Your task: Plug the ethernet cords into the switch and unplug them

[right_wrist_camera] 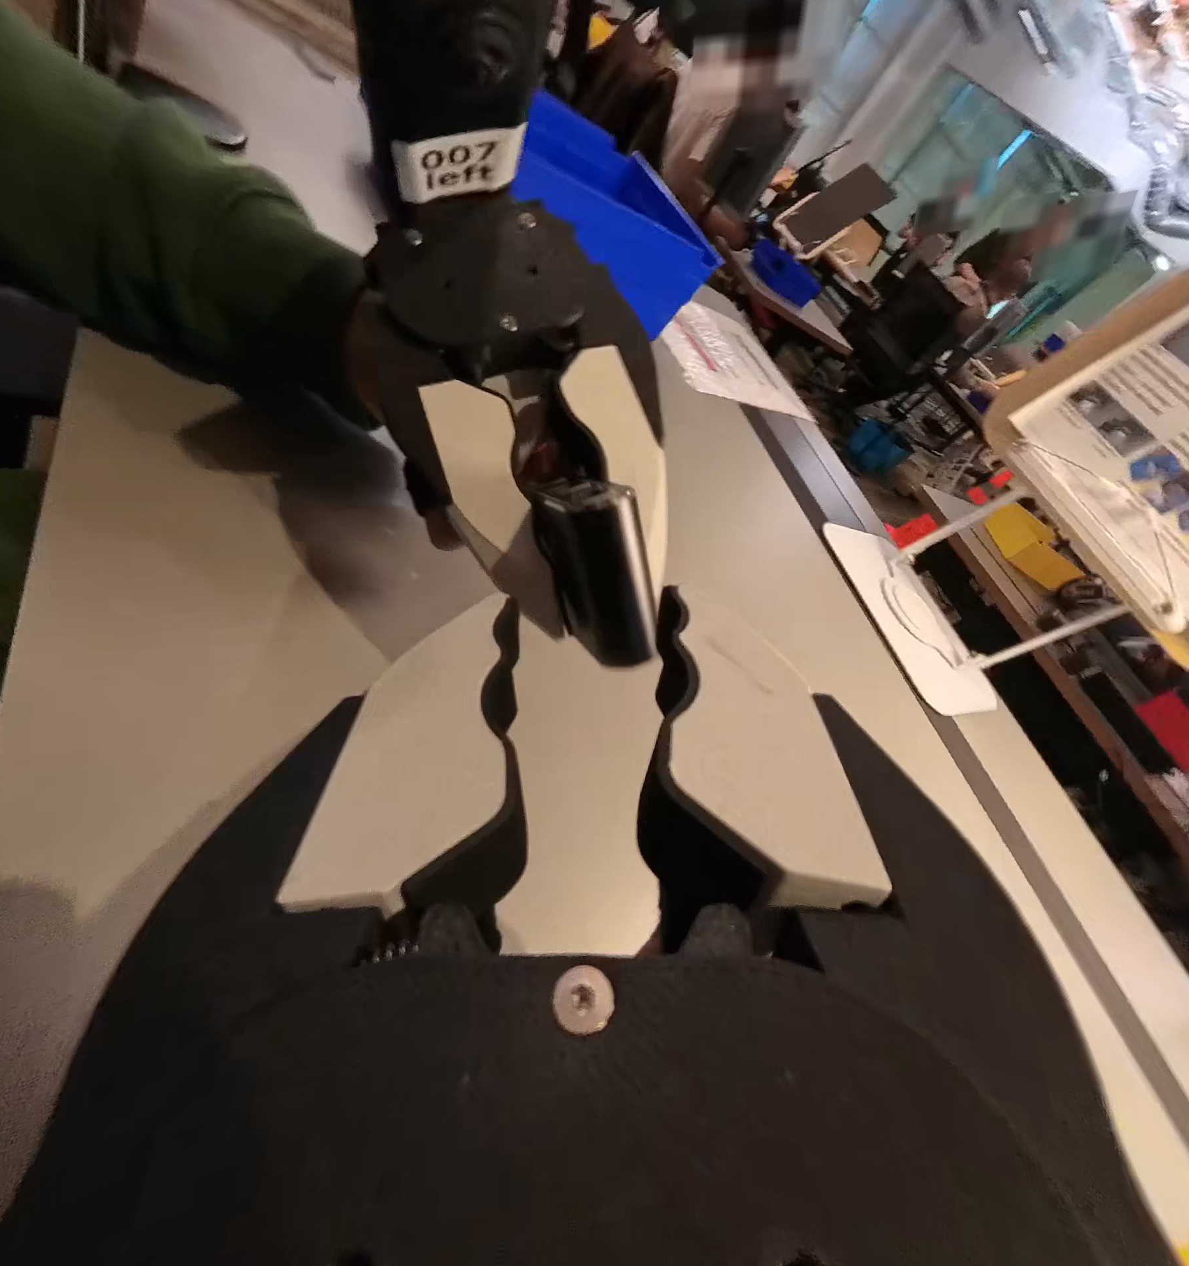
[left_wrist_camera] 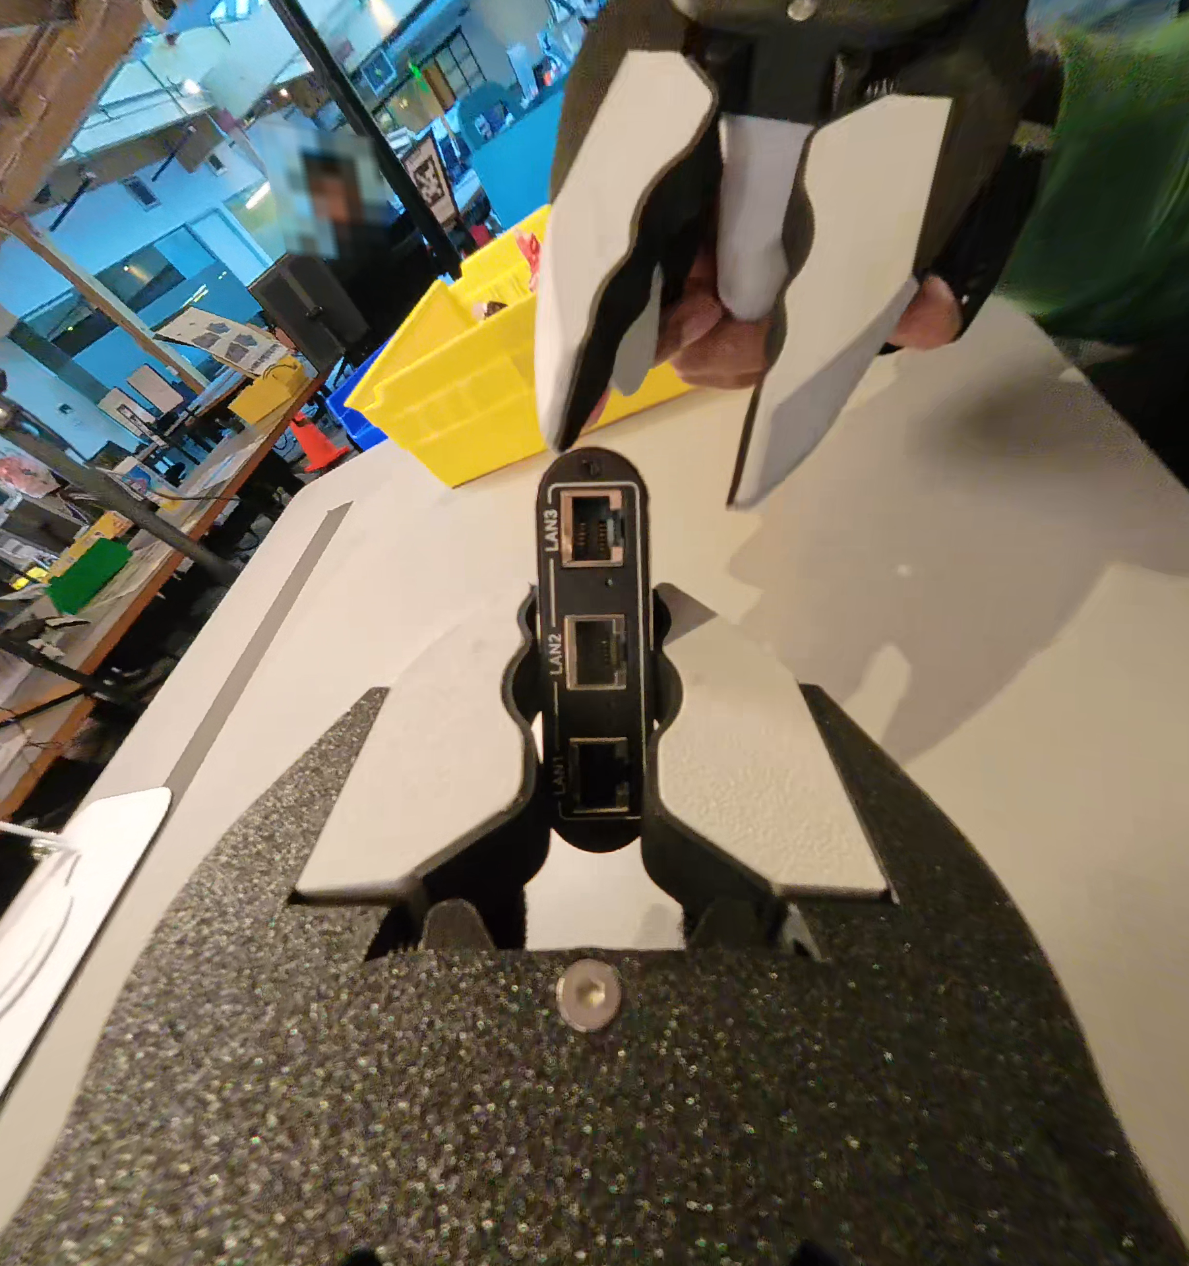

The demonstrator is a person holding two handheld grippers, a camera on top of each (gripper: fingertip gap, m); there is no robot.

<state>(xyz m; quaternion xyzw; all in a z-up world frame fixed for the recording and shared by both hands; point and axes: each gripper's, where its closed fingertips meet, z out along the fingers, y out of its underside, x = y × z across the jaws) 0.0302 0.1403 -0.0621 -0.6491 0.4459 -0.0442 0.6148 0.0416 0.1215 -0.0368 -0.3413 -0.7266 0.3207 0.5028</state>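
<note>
My left gripper (left_wrist_camera: 595,616) is shut on a black switch (left_wrist_camera: 595,534) and holds it upright above the pale table (left_wrist_camera: 954,719). Three ports in a column face the left wrist camera, and all three are empty. My right gripper (left_wrist_camera: 653,466) hangs just above and behind the switch's top end, fingers pointing down, open and empty. In the right wrist view my right gripper (right_wrist_camera: 591,610) is open with the switch (right_wrist_camera: 598,568) just past its fingertips, clamped in the left gripper (right_wrist_camera: 605,610). No ethernet cord shows in either view.
A yellow bin (left_wrist_camera: 468,397) stands behind the switch on the table. A blue bin (right_wrist_camera: 612,219) sits at the far end. A white stand base (right_wrist_camera: 906,616) lies near the table's edge. A green sleeve (right_wrist_camera: 132,240) reaches in from the left. The tips of both grippers are at nearly the same place.
</note>
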